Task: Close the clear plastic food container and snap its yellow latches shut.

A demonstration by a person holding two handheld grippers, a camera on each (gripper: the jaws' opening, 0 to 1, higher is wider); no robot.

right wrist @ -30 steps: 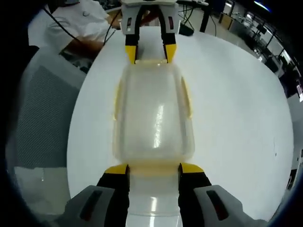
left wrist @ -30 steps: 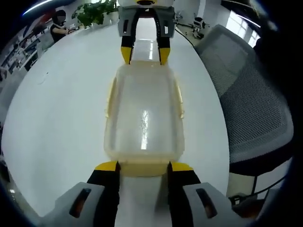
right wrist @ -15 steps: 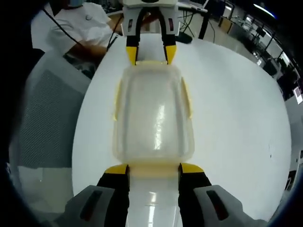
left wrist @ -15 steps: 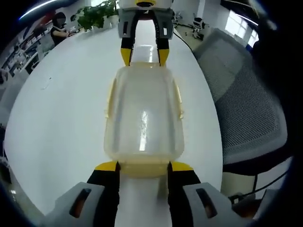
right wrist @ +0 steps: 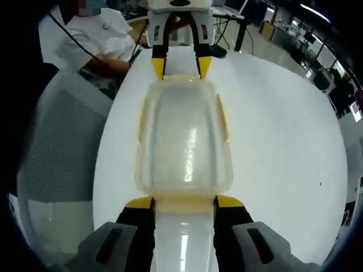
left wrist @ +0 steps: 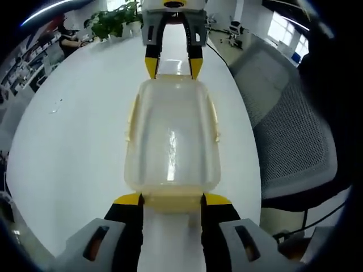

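Left gripper view gives us the clear rectangular plastic food container [left wrist: 172,144] lying lid-on on the round white table [left wrist: 74,141], our left gripper [left wrist: 171,199] spread wide about its near end latch. Opposite, our right gripper [right wrist: 184,202] stands equally wide at the other end, yellow side latches [right wrist: 223,116] showing along both edges.
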